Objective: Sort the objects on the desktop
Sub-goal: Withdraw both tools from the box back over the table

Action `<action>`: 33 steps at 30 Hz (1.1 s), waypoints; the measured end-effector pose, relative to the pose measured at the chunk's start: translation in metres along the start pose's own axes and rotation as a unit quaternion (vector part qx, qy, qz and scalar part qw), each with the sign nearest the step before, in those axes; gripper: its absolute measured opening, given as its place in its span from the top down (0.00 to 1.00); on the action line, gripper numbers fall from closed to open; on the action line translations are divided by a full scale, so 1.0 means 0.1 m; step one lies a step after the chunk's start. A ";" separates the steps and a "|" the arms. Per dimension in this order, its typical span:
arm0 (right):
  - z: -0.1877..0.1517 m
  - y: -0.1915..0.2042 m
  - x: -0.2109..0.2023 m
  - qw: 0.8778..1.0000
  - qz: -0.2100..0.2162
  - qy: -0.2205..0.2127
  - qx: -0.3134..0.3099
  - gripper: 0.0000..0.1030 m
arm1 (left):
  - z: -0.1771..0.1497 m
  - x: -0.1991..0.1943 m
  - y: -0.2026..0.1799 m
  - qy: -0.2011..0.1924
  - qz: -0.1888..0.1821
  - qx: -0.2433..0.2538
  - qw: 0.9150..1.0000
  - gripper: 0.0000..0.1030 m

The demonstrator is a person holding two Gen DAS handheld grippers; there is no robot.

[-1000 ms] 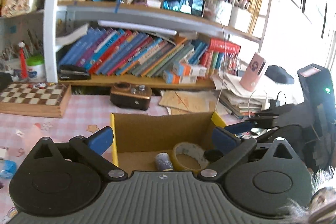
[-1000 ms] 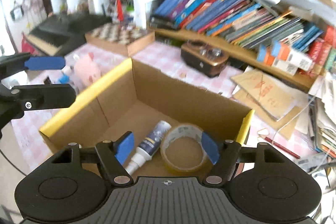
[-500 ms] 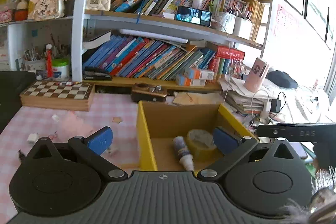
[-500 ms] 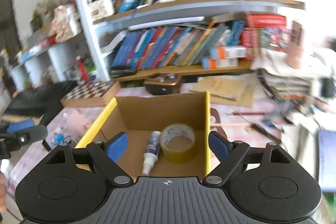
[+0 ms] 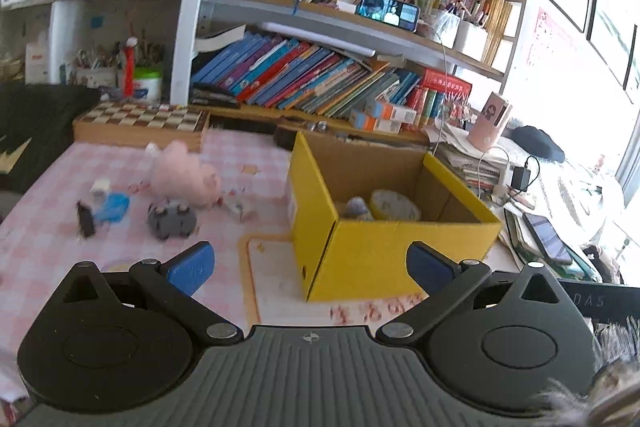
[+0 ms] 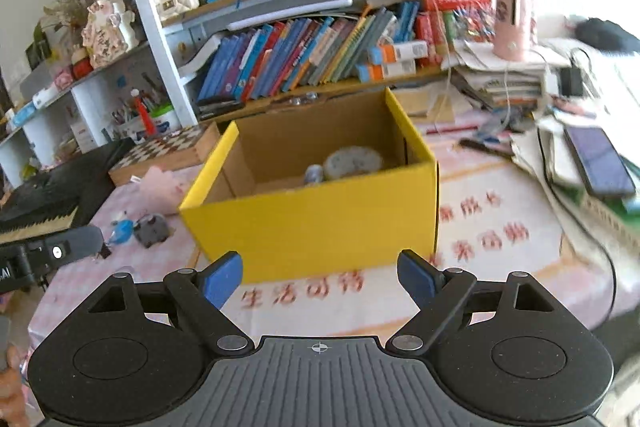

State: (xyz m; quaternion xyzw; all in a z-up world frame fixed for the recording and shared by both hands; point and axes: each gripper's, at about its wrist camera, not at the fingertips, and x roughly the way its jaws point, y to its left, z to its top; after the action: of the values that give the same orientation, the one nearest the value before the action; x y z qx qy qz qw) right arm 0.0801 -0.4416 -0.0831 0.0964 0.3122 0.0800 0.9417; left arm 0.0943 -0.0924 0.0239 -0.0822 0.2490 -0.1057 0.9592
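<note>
Hovering in front of the yellow cardboard box (image 6: 316, 227), the right gripper (image 6: 319, 277) has its blue pads spread wide with nothing between them. Left gripper (image 5: 310, 267) likewise: pads well apart, nothing held, aimed at the box's near left corner.

Box sits on a pink checked tablecloth (image 5: 48, 239), top open. Inside, against the far wall: a roll of tape (image 6: 352, 163) lying flat, and a small bottle (image 6: 314, 173) just beside it on the left; both only partly seen over the box rim.

Still out on the cloth, left of the box in the left wrist view: a pink plush toy (image 5: 186, 177), a small grey object (image 5: 172, 223) just in front of it, a blue object (image 5: 114, 207), a small black piece (image 5: 85, 223) and a small white item (image 5: 101, 185) near those, plus a small pale piece (image 5: 239, 205) between plush and box. All blurred, so type cannot be told.

Behind: a chessboard box (image 5: 140, 125) and a bookshelf (image 5: 304, 83) full of leaning books. Right of the box, a stack of papers with a pink cup (image 6: 514, 23) on top, and a phone (image 6: 600, 159) lying near the table edge.
</note>
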 end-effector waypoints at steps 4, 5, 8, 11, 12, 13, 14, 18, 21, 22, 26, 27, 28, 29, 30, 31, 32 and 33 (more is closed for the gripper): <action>-0.08 0.16 -0.16 1.000 -0.013 -0.016 0.004 0.13 | -0.07 -0.11 0.09 0.014 -0.006 0.009 1.000 0.00; -0.10 0.21 -0.19 1.000 -0.016 -0.017 0.000 0.11 | -0.08 -0.13 0.12 0.016 -0.006 0.011 1.000 0.00; -0.18 0.37 -0.26 1.000 -0.020 -0.017 -0.013 0.08 | -0.09 -0.21 0.20 0.015 -0.006 0.010 1.000 0.00; -0.26 0.51 -0.32 0.999 -0.026 -0.016 -0.028 0.08 | -0.11 -0.29 0.28 0.011 -0.002 0.008 1.000 0.00; -0.29 0.55 -0.34 0.999 -0.028 -0.015 -0.032 0.08 | -0.12 -0.31 0.31 0.011 -0.002 0.008 1.000 0.00; -0.31 0.59 -0.36 0.999 -0.030 -0.015 -0.035 0.08 | -0.13 -0.34 0.33 0.011 -0.002 0.008 1.000 0.00; -0.33 0.63 -0.37 0.999 -0.031 -0.015 -0.037 0.08 | -0.13 -0.36 0.35 0.013 -0.003 0.010 1.000 0.00; -0.43 0.78 -0.42 0.999 -0.031 -0.012 -0.043 0.08 | -0.16 -0.42 0.44 0.025 -0.006 0.020 0.999 0.00; -0.49 0.88 -0.41 0.999 -0.027 -0.004 -0.044 0.08 | -0.18 -0.47 0.51 0.032 -0.007 0.024 0.999 0.00; -0.52 0.91 -0.42 0.999 -0.025 -0.001 -0.044 0.08 | -0.19 -0.48 0.54 0.032 -0.007 0.025 0.999 0.00; -0.60 1.07 -0.40 0.999 -0.020 0.010 -0.049 0.08 | -0.22 -0.57 0.66 0.034 -0.004 0.028 0.999 0.00; -0.62 1.10 -0.39 0.998 -0.019 0.013 -0.051 0.08 | -0.23 -0.59 0.69 0.035 -0.004 0.029 0.999 0.00; -0.64 1.13 -0.39 0.998 -0.017 0.015 -0.052 0.08 | -0.24 -0.61 0.72 0.036 -0.004 0.030 0.999 0.00; -0.65 1.17 -0.38 0.998 -0.016 0.018 -0.054 0.08 | -0.25 -0.63 0.75 0.037 -0.005 0.029 0.999 0.00; -0.67 1.20 -0.38 0.998 -0.015 0.020 -0.056 0.08 | -0.25 -0.64 0.78 0.038 -0.006 0.028 0.999 0.00; -0.68 1.23 -0.37 0.998 -0.015 0.023 -0.057 0.08 | -0.26 -0.65 0.81 0.040 -0.006 0.026 0.999 0.00; -0.70 1.26 -0.36 0.998 -0.014 0.026 -0.059 0.08 | -0.27 -0.67 0.84 0.040 -0.004 0.026 0.999 0.00; -0.71 1.29 -0.35 0.998 -0.012 0.028 -0.059 0.08 | -0.26 -0.68 0.86 0.040 -0.002 0.025 0.999 0.00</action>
State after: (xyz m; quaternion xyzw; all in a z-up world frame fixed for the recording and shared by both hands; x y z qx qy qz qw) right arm -0.0018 -0.3148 -0.0888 0.0341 0.3340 0.0895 0.9377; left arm 0.0370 0.0049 0.0146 -0.0541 0.2841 -0.1169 0.9501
